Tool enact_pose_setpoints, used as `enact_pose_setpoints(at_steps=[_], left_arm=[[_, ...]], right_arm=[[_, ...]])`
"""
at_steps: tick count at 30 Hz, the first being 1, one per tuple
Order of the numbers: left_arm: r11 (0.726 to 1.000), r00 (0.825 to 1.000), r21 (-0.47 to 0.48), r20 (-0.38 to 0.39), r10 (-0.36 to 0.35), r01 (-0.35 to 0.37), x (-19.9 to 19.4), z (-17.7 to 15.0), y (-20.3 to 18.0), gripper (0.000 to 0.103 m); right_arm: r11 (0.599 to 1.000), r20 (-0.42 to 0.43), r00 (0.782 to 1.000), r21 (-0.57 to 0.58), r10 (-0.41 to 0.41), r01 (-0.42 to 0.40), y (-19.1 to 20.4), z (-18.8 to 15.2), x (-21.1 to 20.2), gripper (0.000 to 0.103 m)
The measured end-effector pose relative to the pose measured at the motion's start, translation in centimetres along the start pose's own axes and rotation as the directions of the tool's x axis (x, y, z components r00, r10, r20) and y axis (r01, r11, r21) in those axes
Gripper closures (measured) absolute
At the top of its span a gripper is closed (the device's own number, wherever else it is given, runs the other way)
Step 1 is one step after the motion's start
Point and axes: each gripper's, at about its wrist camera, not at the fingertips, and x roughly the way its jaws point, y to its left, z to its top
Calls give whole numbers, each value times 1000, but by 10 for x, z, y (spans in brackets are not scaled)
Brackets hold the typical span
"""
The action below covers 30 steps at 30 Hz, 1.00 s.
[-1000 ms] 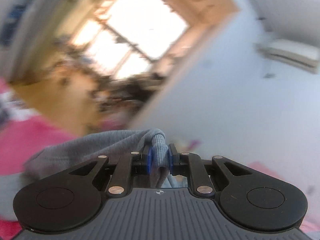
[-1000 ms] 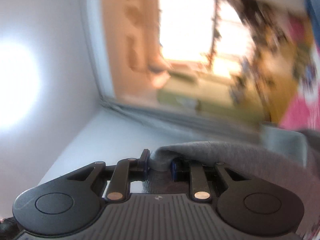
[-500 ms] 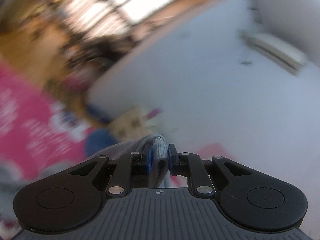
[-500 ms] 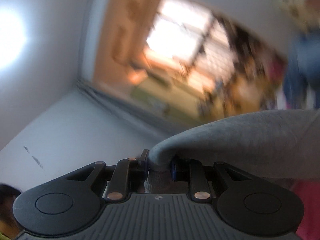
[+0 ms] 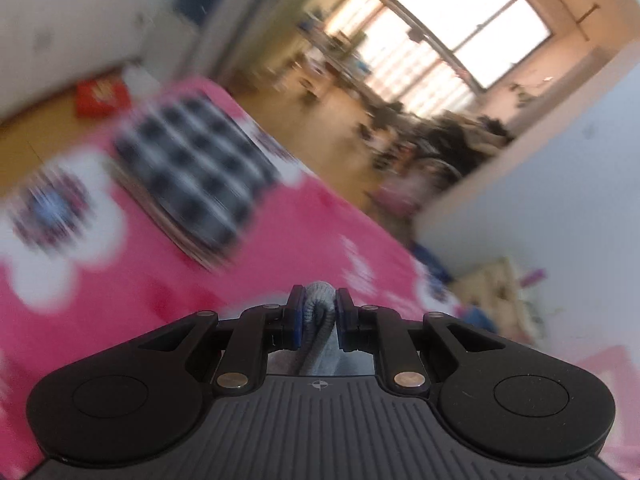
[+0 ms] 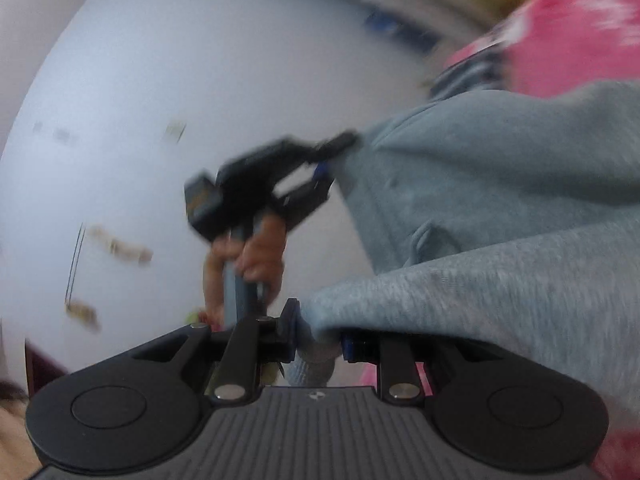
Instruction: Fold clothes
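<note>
A grey knit garment hangs stretched between my two grippers over a pink flowered bedspread. My left gripper is shut on a ribbed grey edge of the garment, pointing down toward the bed. My right gripper is shut on another bunched edge, with the cloth spreading to the right. In the right wrist view the left gripper shows at mid frame, held by a hand, pinching the garment's far corner.
A folded black-and-white checked cloth lies on the bedspread at the left. Beyond the bed are a wooden floor, a bright window, clutter by a white wall, and a red item on the floor.
Both grippers have swung down from facing the window and ceiling toward the bed, keeping their hold on the grey garment. The left gripper and hand have come into the right wrist view.
</note>
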Motion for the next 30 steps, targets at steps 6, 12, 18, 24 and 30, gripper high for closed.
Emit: enact_pose_setpoints(at_steps=[6,12,18,24,30], left_arm=[[958,963,97,13,269,-269,27,36,62,56],[924,924,-67,-107,368,-376,27,-5,136,47],[928,930,-152,-197,310,-341,-7,-83,151,38],[906,935,-320,-309,176,-276,-12,-183,146,35],[808,959,-526,-232,162,-264,-5,-242,146,34]], right_arm=[[988,-193,969,-32,-152,149,-49,-16,137,41],[924,-429,845,57,-320,379,-126,-49,186,29],[952,-384,890,72,-248,296,-114,-32,106,27],[936,-262,917,105,-300,336,-90,2,-9,26],[914,-49,919,95,-392,395,-70,36,-100,25]])
